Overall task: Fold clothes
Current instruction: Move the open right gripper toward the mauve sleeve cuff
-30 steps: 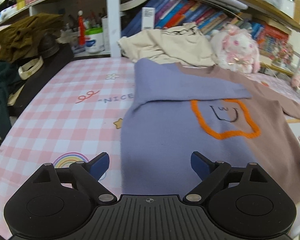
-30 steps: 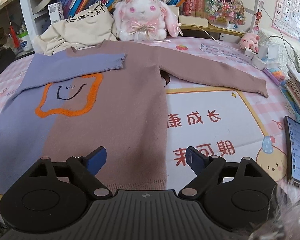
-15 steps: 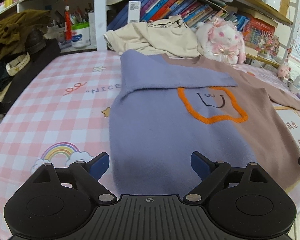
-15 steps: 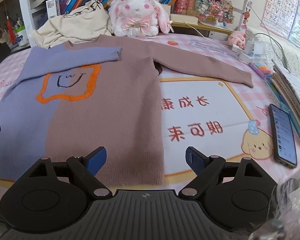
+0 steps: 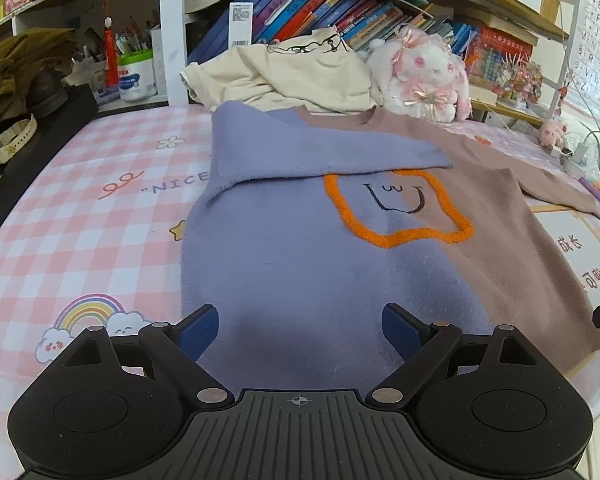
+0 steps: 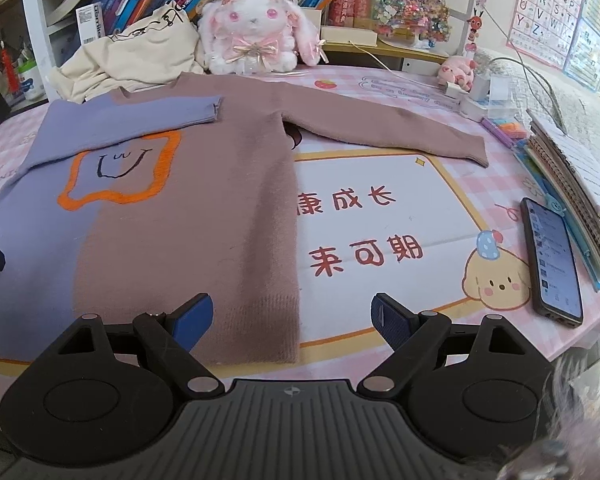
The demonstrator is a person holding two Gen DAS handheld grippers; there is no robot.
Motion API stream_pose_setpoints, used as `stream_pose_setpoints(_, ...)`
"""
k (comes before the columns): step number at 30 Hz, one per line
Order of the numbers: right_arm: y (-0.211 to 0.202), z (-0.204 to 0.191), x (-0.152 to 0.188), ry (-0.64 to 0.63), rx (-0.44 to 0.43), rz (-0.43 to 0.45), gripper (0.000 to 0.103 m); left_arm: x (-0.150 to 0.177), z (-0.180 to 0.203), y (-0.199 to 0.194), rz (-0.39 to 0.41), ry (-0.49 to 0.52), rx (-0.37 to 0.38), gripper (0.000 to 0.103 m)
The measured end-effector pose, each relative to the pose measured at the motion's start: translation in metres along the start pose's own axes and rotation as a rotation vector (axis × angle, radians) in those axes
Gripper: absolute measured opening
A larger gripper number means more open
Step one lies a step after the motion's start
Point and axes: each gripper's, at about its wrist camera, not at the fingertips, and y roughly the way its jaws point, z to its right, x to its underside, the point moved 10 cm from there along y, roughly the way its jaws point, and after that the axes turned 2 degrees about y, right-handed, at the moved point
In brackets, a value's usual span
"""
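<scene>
Sweater point(image 6: 188, 208) flat on checked tablecloth point(image 5: 80, 216), bookshelves point(image 5: 320, 12) behind, perhaps bedroom

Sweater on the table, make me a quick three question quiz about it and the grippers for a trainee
1. True or false: both sleeves of the sweater are already folded across its chest.
2. Multiple choice: what lies on the table to the right of the right gripper? A) a phone B) a mug C) scissors
3. Fill in: the left gripper hovers over the ___ half of the sweater.

Key
1. False: only the purple sleeve is folded over; the brown sleeve lies stretched out on the table.
2. A: the phone lies beside a stack of notebooks.
3. Purple. Both grippers are open and hold nothing.
</scene>
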Motion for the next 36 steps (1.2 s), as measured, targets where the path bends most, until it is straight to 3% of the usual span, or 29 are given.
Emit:
stream_pose_setpoints(11,0.034,0.041,-0.034,-0.032,-0.081,0.019,0.086,-0.020,0.039,0.014,-0.008,-0.049,-0.081,0.091)
stream_pose_setpoints(21,0.061,0.102,-0.072,-0.048,-0.189,0.028,0.086,-0.051,0.085,0.008,0.007,-0.204,-0.147,0.091)
stream_pose_setpoints(31,0.085,0.129,-0.084,-0.067,-0.289,-0.016,0.086,-0.049,0.113,-0.009,0.003,-0.327,-0.238,0.091)
stream_pose_setpoints(36,0.092,0.139,-0.092,-0.059,-0.311,-0.019,0.086,-0.049,0.125,-0.012,0.018,-0.354,-0.247,0.091)
